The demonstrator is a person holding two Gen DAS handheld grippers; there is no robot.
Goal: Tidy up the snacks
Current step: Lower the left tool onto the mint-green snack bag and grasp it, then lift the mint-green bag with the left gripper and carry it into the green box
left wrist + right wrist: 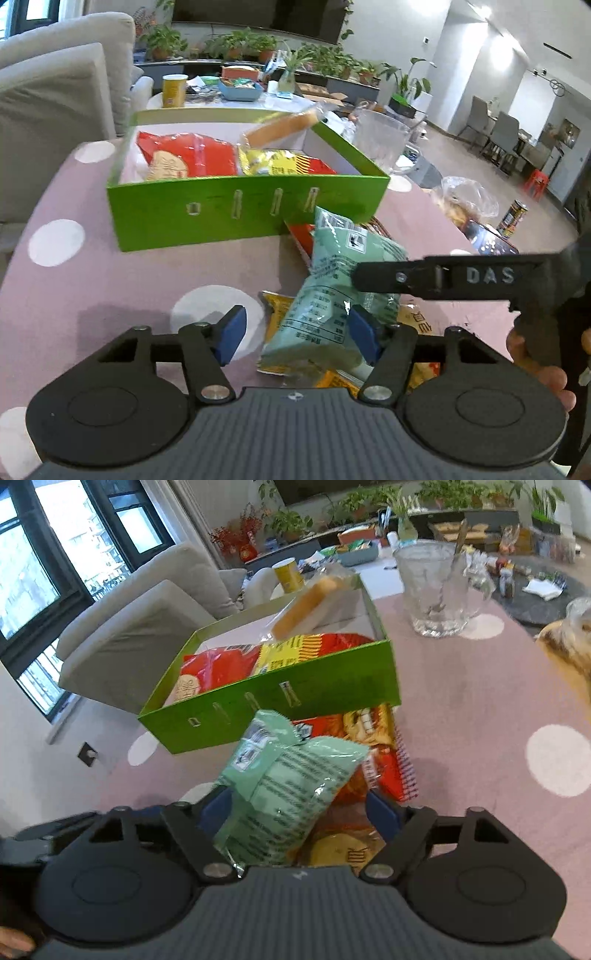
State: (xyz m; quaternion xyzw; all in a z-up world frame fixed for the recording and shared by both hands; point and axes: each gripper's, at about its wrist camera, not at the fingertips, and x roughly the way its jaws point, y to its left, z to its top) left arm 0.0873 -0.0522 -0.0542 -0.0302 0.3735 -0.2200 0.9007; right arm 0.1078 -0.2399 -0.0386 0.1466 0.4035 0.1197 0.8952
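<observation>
My left tongs (297,338) hang over the pink tabletop (92,280) with white dots. Their blue pads (233,334) stand apart. The right pad sits against the edge of the mint green snack bag (332,291), but the left pad is well clear of it, so these tongs are let go and grip nothing.

My right tongs (301,814) have the same mint green snack bag (288,794) between their pads. The left blue pad touches the bag's side. The right pad looks to be off the bag, over the orange packets underneath. I cannot tell if these tongs really squeeze the bag. In the left view, one black finger of the right tongs (436,277) lies across the top of the bag.

The green bag is tilted, with its top end pointing at the green box (243,218). It lies on a small heap of other snacks: a yellow packet (275,314) and a red and orange packet (373,738) that is partly under the box's front corner.

The green box is open on top and sits just behind the heap. Inside are a red snack bag (184,157), a yellow and red packet (284,164), and a long bread roll in clear wrap (282,125) that leans on the back wall.

A clear glass jug (434,590) stands on the tabletop beside the box.
</observation>
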